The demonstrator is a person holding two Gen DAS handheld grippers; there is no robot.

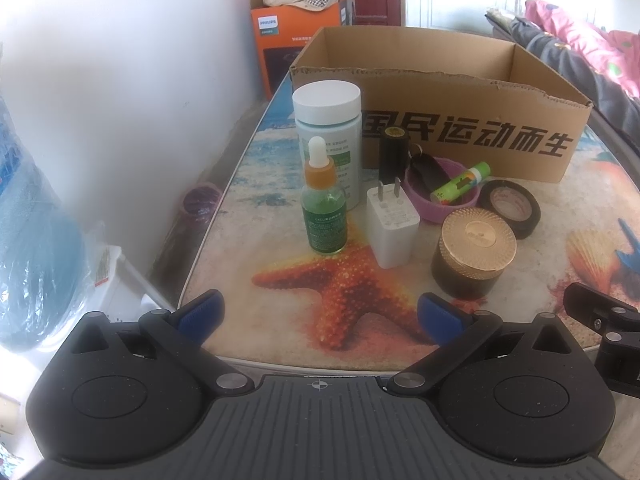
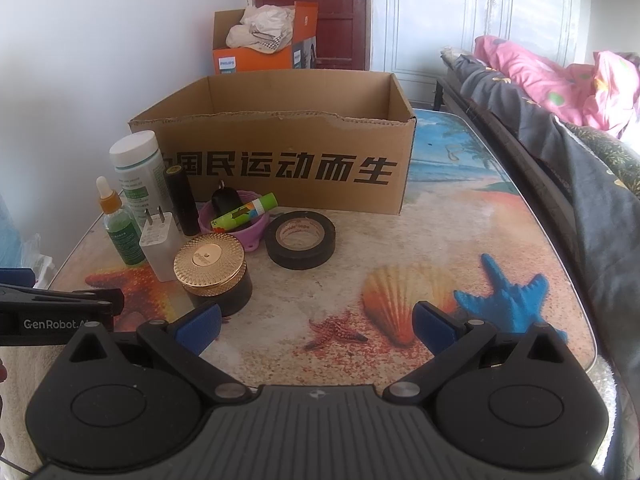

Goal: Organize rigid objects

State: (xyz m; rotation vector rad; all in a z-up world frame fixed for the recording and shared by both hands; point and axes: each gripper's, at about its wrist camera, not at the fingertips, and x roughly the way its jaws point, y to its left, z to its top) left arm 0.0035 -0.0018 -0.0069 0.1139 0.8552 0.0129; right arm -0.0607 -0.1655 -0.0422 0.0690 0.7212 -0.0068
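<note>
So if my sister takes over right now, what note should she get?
Left gripper: open, holding nothing, low at the table's near edge.
Right gripper: open, holding nothing, over the table's shell picture.
All still on the table in front of the cardboard box: white-capped bottle, green dropper bottle, white charger, gold-lidded jar, black tape roll, purple bowl holding a green glue stick.
Done: nothing visibly.
Left: probably box everything.
</note>
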